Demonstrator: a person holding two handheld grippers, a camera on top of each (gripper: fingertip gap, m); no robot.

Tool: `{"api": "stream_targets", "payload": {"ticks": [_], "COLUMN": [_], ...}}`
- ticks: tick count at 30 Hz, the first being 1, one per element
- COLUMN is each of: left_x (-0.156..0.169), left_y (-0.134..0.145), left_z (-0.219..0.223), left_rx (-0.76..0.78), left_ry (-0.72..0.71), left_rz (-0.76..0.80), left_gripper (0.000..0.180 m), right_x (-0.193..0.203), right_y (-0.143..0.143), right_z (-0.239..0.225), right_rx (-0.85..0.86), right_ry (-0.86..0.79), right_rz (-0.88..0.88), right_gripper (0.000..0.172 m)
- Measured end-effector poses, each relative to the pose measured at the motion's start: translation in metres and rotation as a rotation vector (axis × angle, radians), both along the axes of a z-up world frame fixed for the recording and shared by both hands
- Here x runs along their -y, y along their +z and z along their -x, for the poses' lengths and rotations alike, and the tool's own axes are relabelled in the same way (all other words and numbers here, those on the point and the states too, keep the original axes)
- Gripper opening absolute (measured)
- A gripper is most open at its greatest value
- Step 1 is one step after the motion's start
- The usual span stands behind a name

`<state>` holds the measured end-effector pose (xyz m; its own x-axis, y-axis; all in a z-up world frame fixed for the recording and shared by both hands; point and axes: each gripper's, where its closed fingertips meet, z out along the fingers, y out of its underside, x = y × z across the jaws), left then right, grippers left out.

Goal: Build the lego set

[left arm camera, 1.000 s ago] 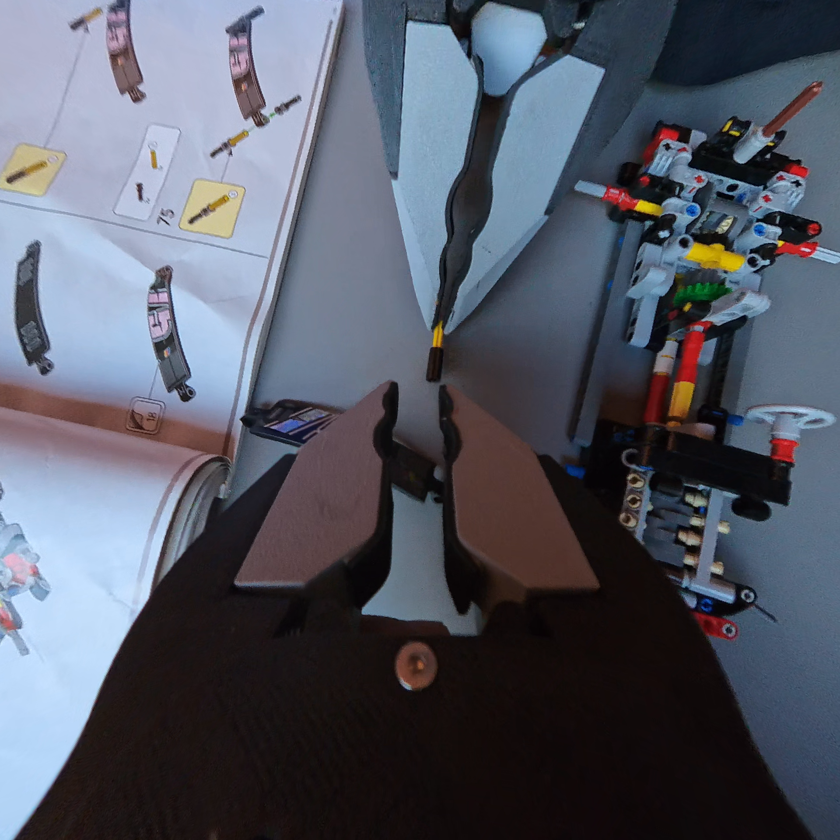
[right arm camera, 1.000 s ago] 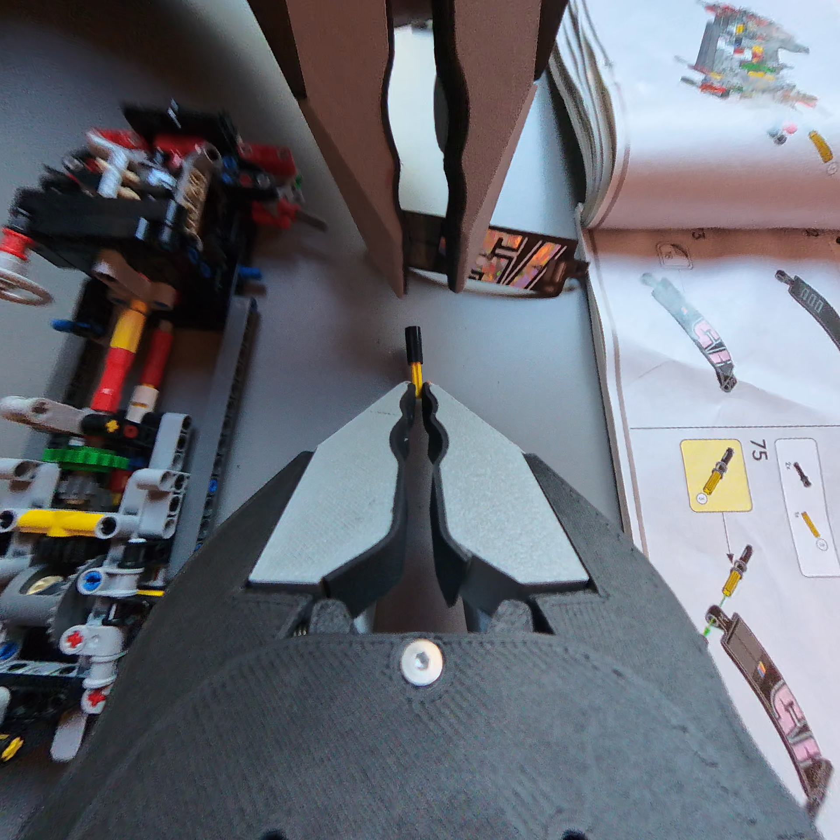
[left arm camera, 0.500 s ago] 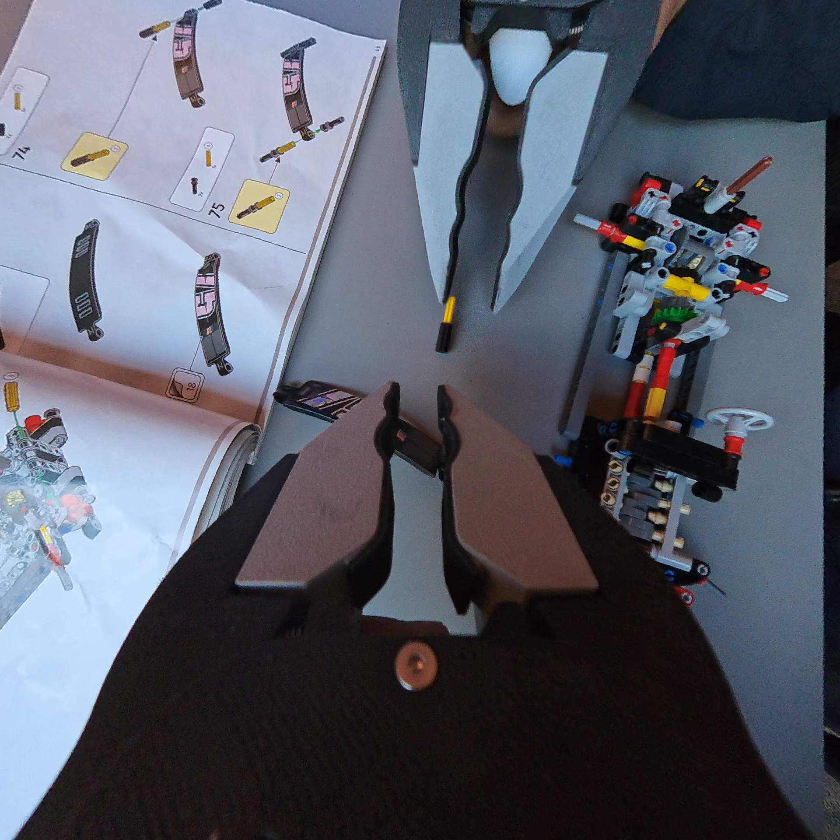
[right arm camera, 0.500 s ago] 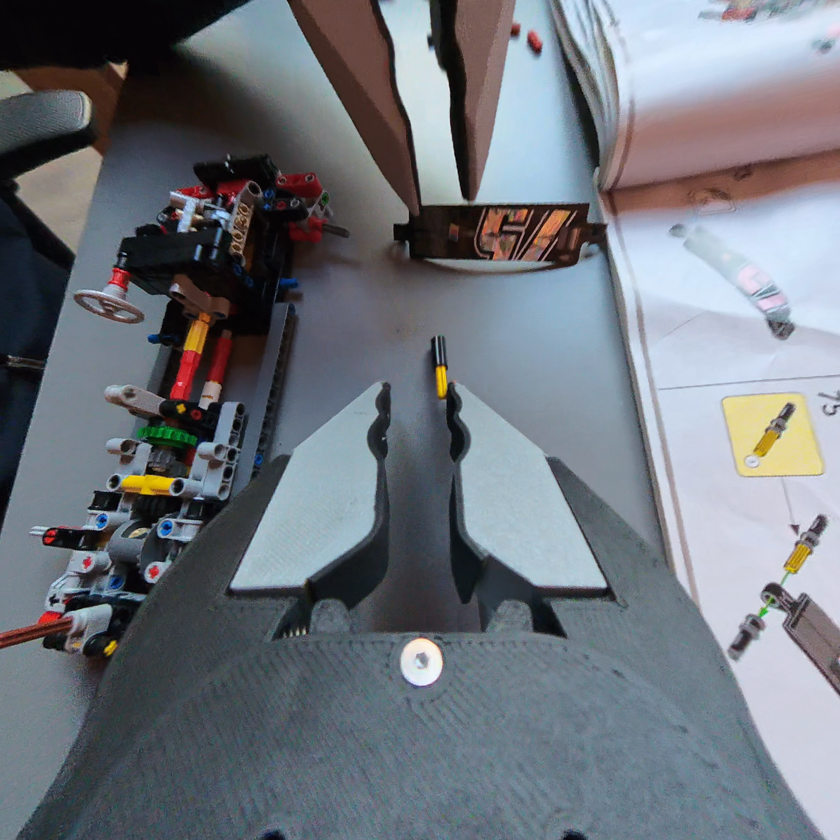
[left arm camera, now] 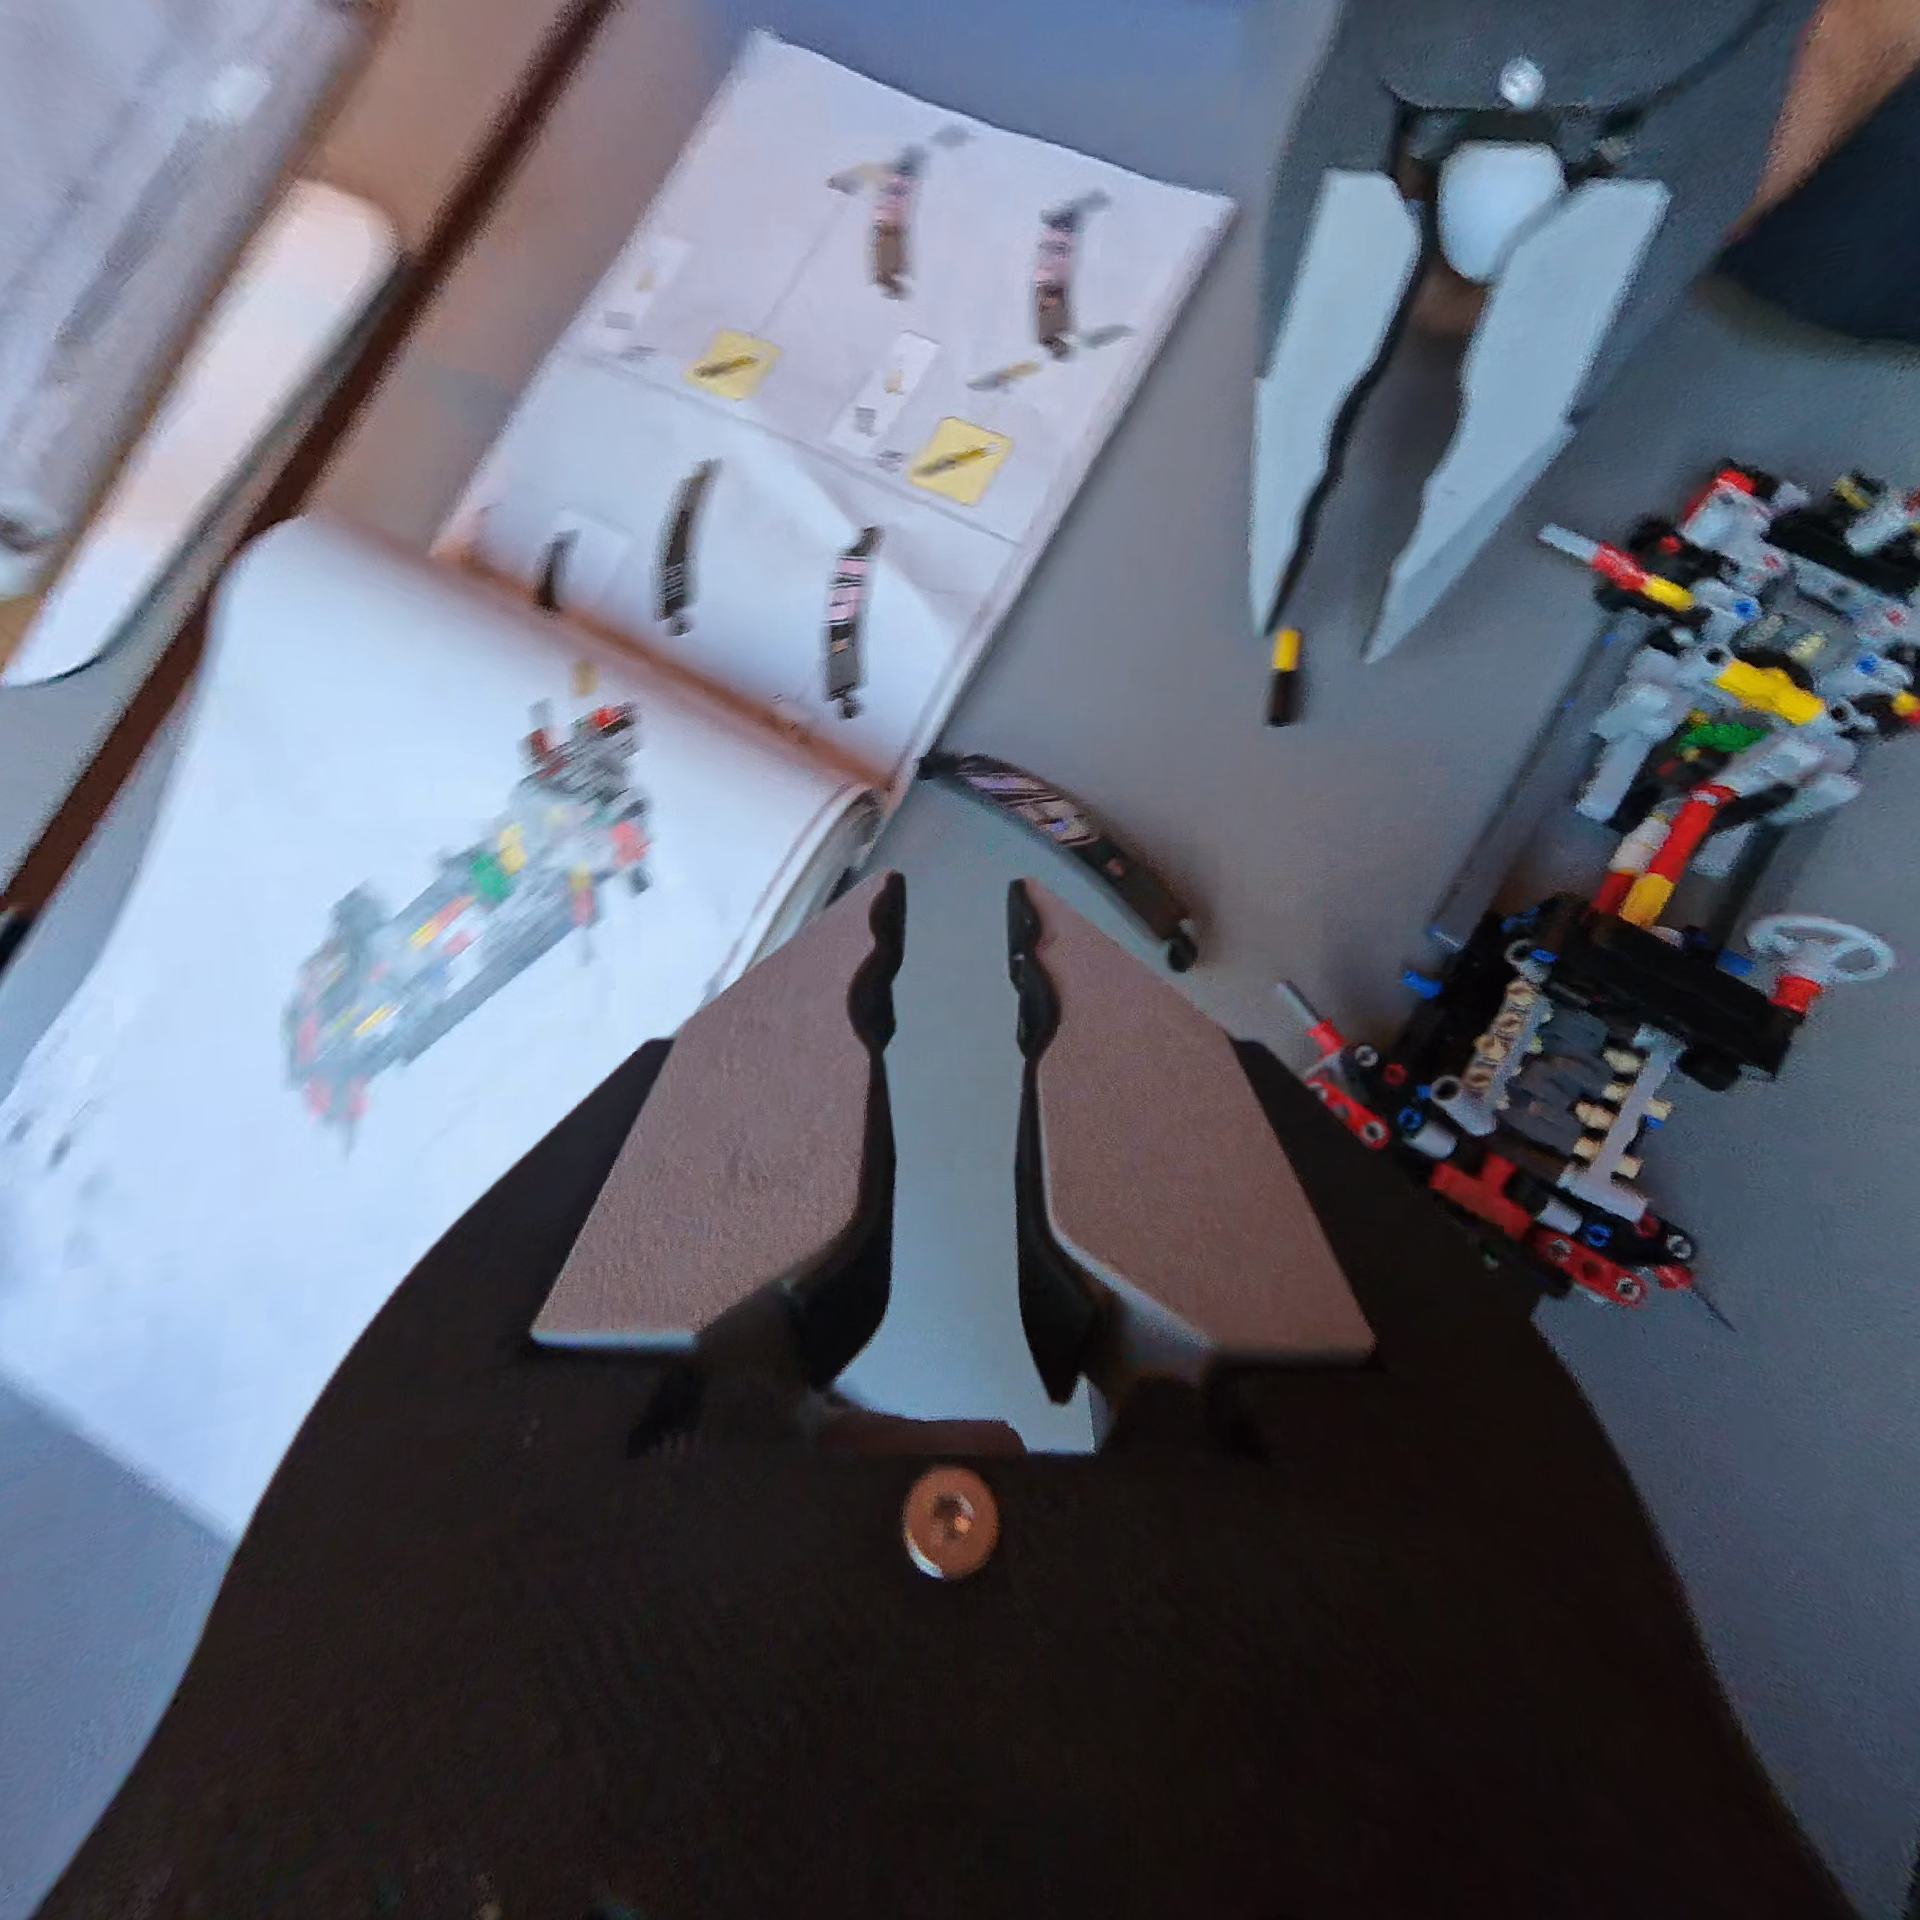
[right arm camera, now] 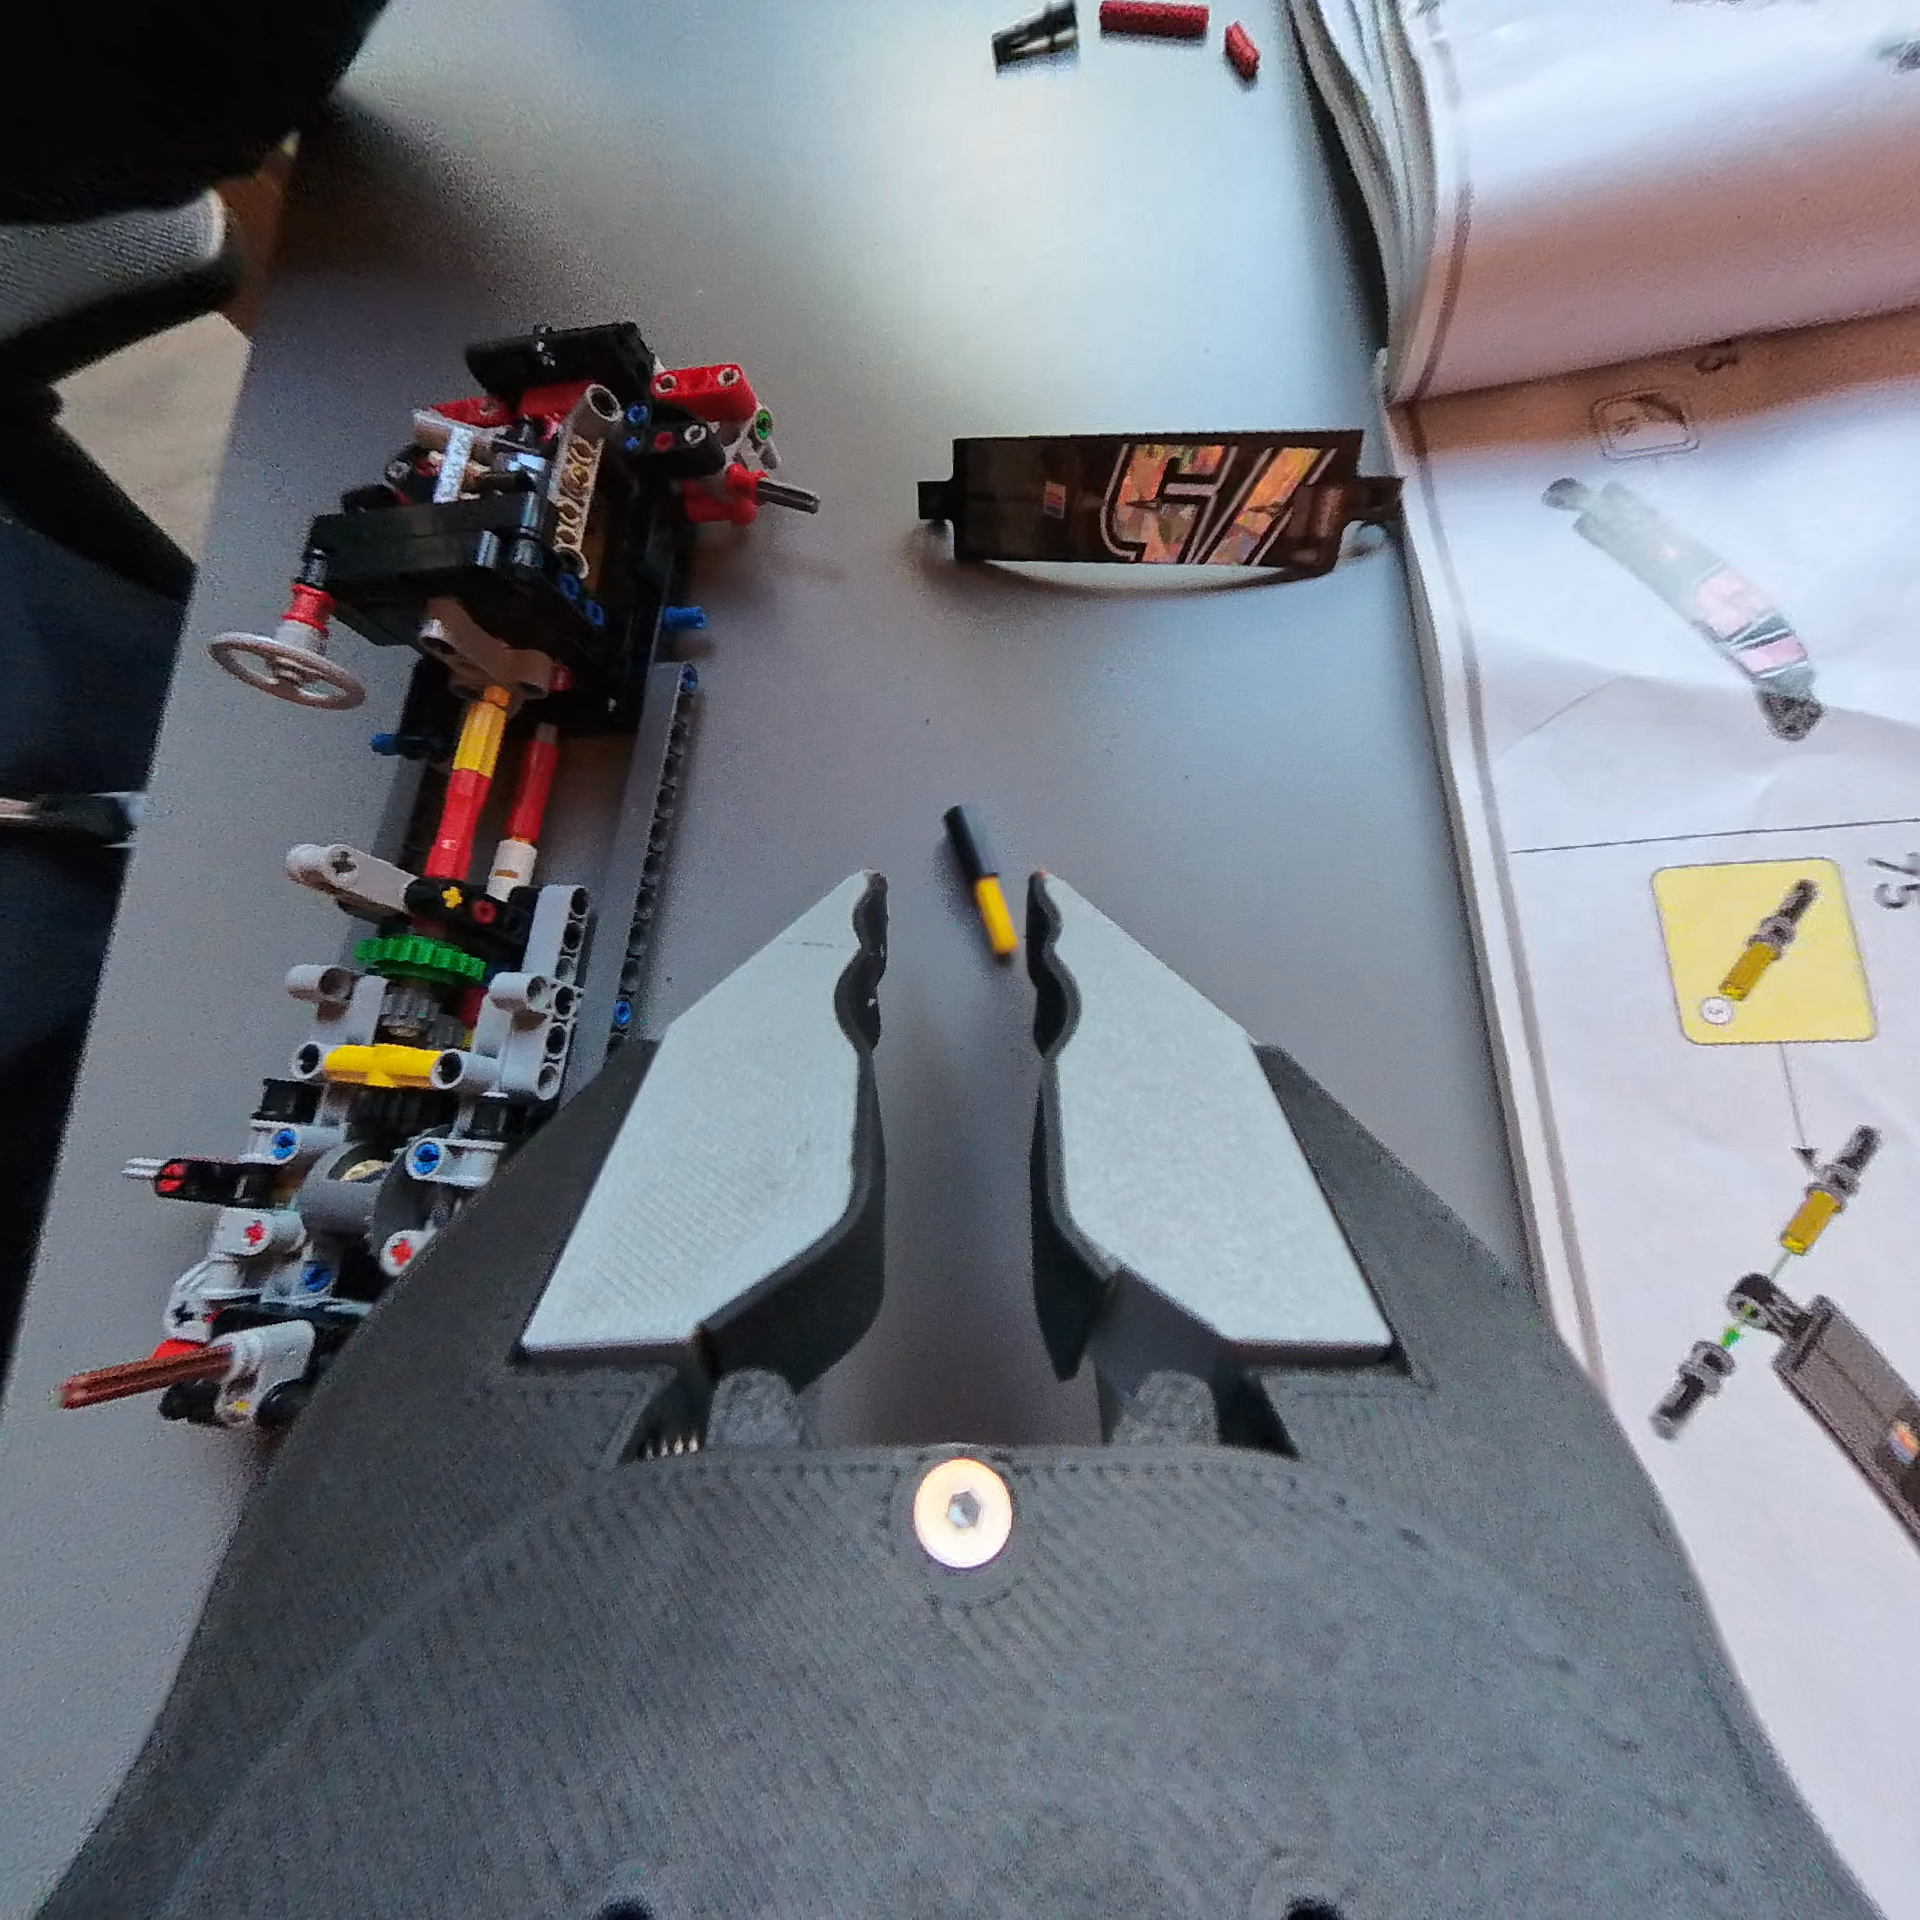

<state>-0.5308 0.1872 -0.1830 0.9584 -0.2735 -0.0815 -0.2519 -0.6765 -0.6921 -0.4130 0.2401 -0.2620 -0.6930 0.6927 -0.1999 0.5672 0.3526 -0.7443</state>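
Observation:
My right gripper (right arm camera: 956, 883) is open. A small yellow and black pin (right arm camera: 980, 878) lies on the grey table (right arm camera: 1091, 707) between its fingertips, close to the right one, and neither pad presses on it. The left wrist view shows the same: the right gripper (left arm camera: 1320, 639) stands open with the pin (left arm camera: 1286, 675) on the table at one tip. My left gripper (left arm camera: 956, 894) is open and empty. A curved black panel with a shiny sticker (left arm camera: 1060, 821) lies on the table just ahead and right of it. The panel also shows in the right wrist view (right arm camera: 1143, 499).
A half-built brick vehicle frame (right arm camera: 468, 727) lies along the table's side and also shows in the left wrist view (left arm camera: 1662, 883). An open instruction booklet (left arm camera: 727, 468) covers the other side (right arm camera: 1714, 727). Small black (right arm camera: 1034, 42) and red pieces (right arm camera: 1153, 19) lie at the far end.
My right gripper opened and let go of the pin, which now lies on the table, and it drew back. My left gripper pulled away from the curved panel, which stays on the table.

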Motion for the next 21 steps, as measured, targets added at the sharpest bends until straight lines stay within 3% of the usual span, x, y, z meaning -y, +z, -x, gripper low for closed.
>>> {"api": "stream_targets", "payload": {"ticks": [3, 6, 9, 18, 21], "left_x": [0.04, 0.097, 0.14, 0.181, 0.197], "left_y": [0.021, 0.014, 0.008, -0.023, -0.016], "left_z": [0.028, 0.064, 0.075, 0.066, 0.074], "left_rx": [0.057, 0.058, 0.044, 0.061, 0.073], "left_ry": [0.173, 0.385, 0.497, 0.622, 0.69], "left_rz": [-0.11, -0.059, -0.028, 0.03, -0.024], "left_gripper": [0.012, 0.013, 0.013, 0.013, 0.013], "right_x": [-0.002, -0.002, -0.006, -0.018, -0.024], "right_y": [0.011, 0.017, 0.012, 0.028, 0.033], "right_z": [0.006, 0.011, 0.017, 0.027, 0.029], "right_rx": [-0.071, -0.087, -0.11, -0.242, -0.273], "right_ry": [-0.033, -0.055, -0.081, -0.183, -0.218], "right_rz": [0.022, 0.084, 0.052, 0.069, 0.088], "right_gripper": [0.024, 0.023, 0.021, 0.016, 0.015]}}
